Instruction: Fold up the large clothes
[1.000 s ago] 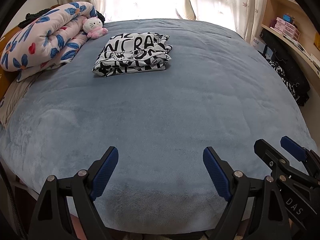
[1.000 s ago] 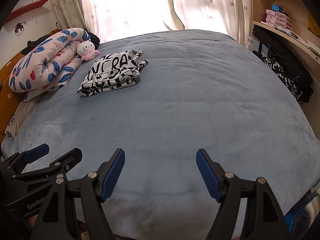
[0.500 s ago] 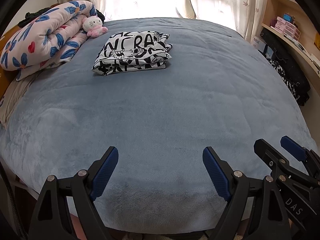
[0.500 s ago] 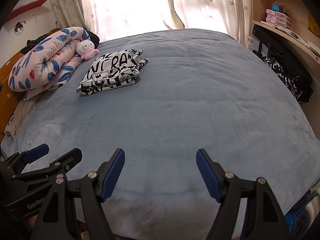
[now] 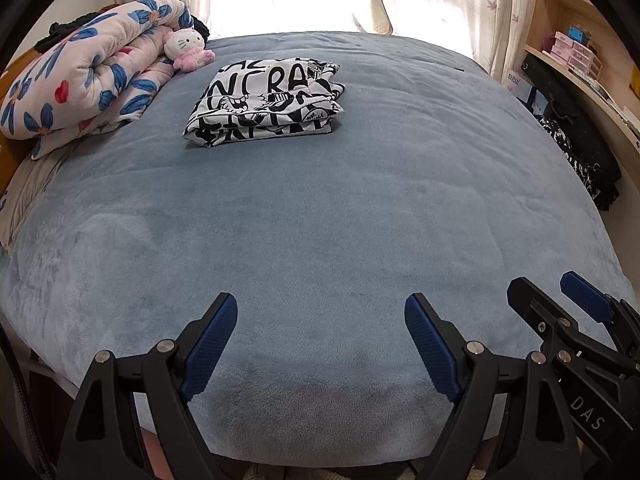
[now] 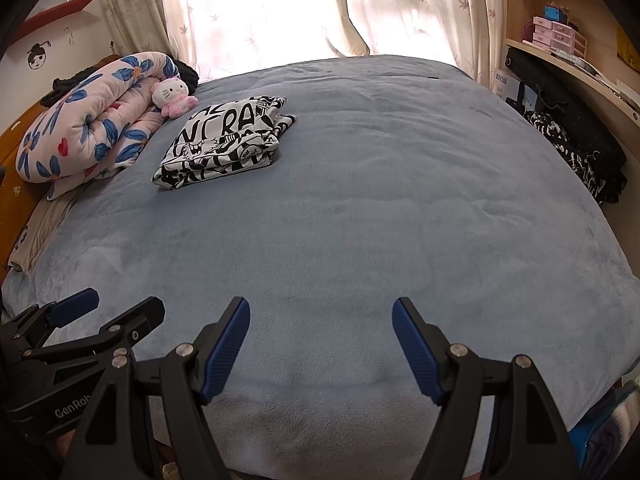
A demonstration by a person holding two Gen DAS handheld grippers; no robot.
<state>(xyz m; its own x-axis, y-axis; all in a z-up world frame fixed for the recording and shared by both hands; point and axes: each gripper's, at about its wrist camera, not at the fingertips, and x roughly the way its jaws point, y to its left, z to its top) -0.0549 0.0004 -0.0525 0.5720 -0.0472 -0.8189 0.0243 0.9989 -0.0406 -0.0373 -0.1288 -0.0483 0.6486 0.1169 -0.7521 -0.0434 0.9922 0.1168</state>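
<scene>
A folded black-and-white printed garment [image 5: 266,102] lies on the blue-grey bed cover [image 5: 320,220] toward the far left; it also shows in the right wrist view [image 6: 226,146]. My left gripper [image 5: 320,344] is open and empty over the near edge of the bed, far from the garment. My right gripper [image 6: 320,344] is open and empty beside it, also at the near edge. The right gripper shows at the right of the left wrist view [image 5: 572,320], and the left gripper at the left of the right wrist view [image 6: 88,316].
A rolled floral quilt [image 5: 80,80] and a pink plush cat [image 5: 186,48] lie at the far left by the headboard. Dark clothes [image 5: 580,152] hang over the right side below wooden shelves [image 5: 580,52]. Curtains [image 6: 400,4] cover the window behind.
Both views have shifted very slightly; the garment sits a touch higher in the left wrist view. Both grippers stay open and empty.
</scene>
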